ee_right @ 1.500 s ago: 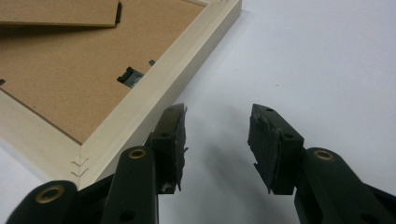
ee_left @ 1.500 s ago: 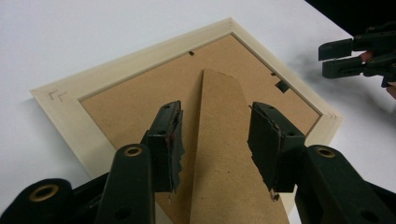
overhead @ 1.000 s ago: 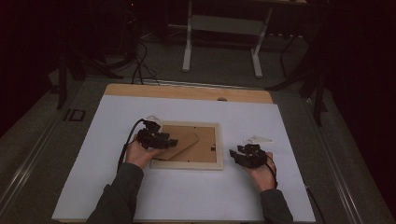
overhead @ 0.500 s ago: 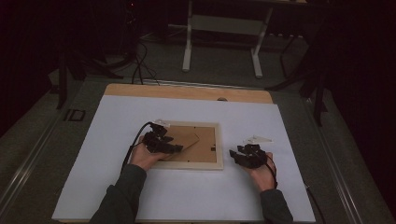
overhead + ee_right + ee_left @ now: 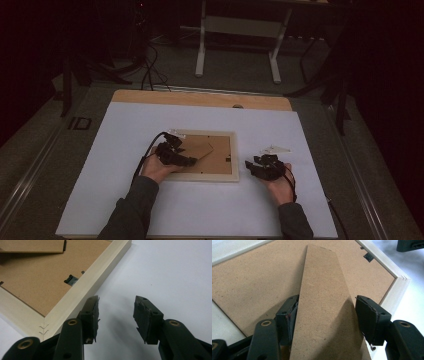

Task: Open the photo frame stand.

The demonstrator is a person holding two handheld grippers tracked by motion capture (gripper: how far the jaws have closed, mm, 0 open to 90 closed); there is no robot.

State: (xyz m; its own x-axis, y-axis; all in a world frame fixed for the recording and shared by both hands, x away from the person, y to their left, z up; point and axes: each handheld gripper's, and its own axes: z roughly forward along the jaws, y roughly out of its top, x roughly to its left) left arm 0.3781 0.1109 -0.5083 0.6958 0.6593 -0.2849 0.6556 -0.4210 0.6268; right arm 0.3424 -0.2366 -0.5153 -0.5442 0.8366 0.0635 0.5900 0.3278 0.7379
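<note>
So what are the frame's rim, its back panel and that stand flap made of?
Frame rim: pale, unvarnished-looking wood, with a stapled mitre joint at the corner. Back panel: brown, matte, speckled, probably hardboard or MDF. Stand flap: the same fibreboard look, its cut edge raw.

High view sits above the person's side, looking forward and down across the whole table [image 5: 125, 200]. Left gripper view rides in very close, facing the frame's stand [image 5: 324, 310] towards twelve o'clock. Right gripper view, just as close, catches the picture frame [image 5: 82, 287] at ten o'clock; both share it.
</note>
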